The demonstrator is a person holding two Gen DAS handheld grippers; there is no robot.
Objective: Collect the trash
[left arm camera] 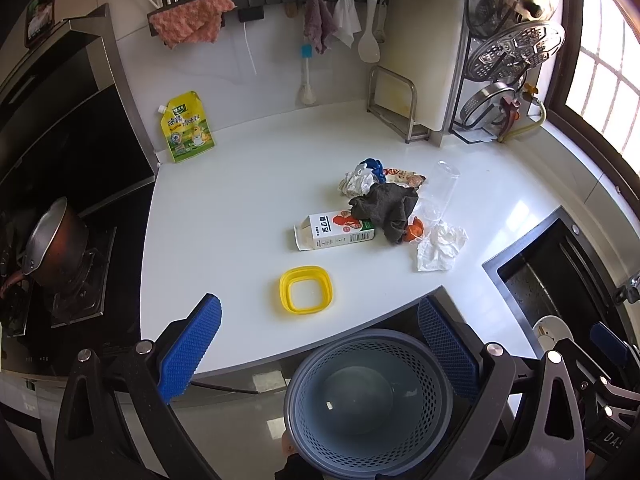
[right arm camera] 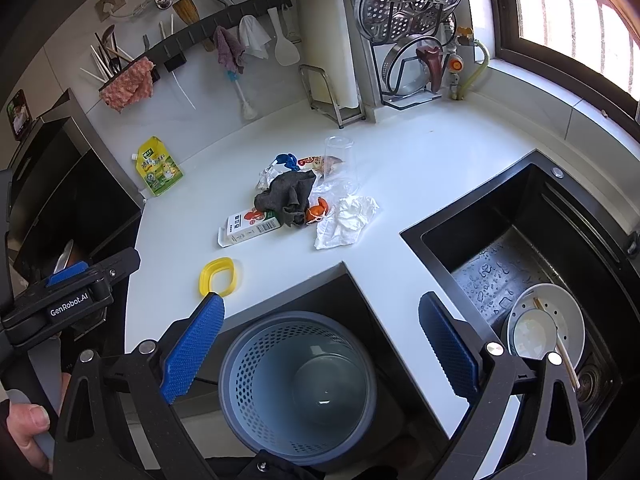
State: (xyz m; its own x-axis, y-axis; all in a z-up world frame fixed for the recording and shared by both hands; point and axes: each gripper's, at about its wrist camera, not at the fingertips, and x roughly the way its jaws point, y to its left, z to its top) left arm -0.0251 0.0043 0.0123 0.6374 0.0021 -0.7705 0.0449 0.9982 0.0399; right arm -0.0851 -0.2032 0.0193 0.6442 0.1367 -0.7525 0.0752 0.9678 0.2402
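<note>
A pile of trash lies mid-counter: a white milk carton (left arm camera: 336, 231) (right arm camera: 250, 229), a dark grey rag (left arm camera: 386, 208) (right arm camera: 289, 194), a crumpled white tissue (left arm camera: 438, 249) (right arm camera: 346, 222), an orange scrap (left arm camera: 414, 232) (right arm camera: 317, 212), a clear plastic cup (left arm camera: 442, 188) (right arm camera: 340, 160) and a blue-and-white wrapper (left arm camera: 366, 174) (right arm camera: 286, 162). A grey mesh waste bin (left arm camera: 368, 400) (right arm camera: 298, 384) stands on the floor below the counter edge. My left gripper (left arm camera: 320, 356) and right gripper (right arm camera: 320, 348) are both open and empty, above the bin, short of the pile.
A yellow square ring (left arm camera: 306, 289) (right arm camera: 217, 277) lies near the counter's front edge. A yellow sauce pouch (left arm camera: 186, 128) stands at the back left. The stove with a pot (left arm camera: 56, 240) is left. The black sink (right arm camera: 540, 264) with dishes is right.
</note>
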